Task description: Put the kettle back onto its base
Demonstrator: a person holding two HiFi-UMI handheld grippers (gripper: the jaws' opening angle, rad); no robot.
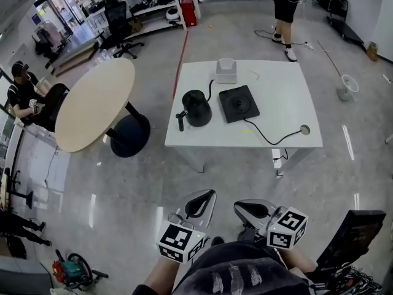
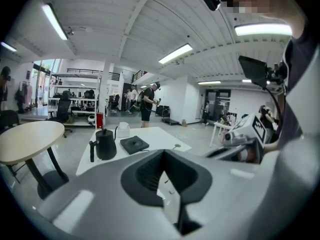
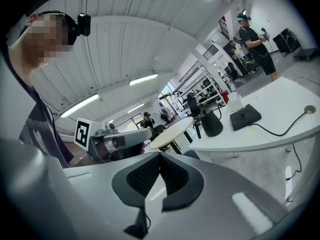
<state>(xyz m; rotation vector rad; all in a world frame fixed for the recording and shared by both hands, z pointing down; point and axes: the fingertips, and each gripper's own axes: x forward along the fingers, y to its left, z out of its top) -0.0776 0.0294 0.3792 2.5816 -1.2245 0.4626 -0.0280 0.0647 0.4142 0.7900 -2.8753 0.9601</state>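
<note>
My left gripper (image 1: 207, 195) and right gripper (image 1: 242, 209) both have their jaws pressed together on nothing, side by side and well short of the near edge of the white table (image 1: 282, 112). On that table the black kettle (image 1: 198, 108) stands upright left of centre, off its black base (image 1: 238, 103), which lies just beside it at the table's centre. A cable (image 1: 264, 137) runs from the base toward the table's near right corner. A white box (image 1: 226, 70) sits at the table's far edge, and a person (image 1: 284, 5) stands beyond the table.
</note>
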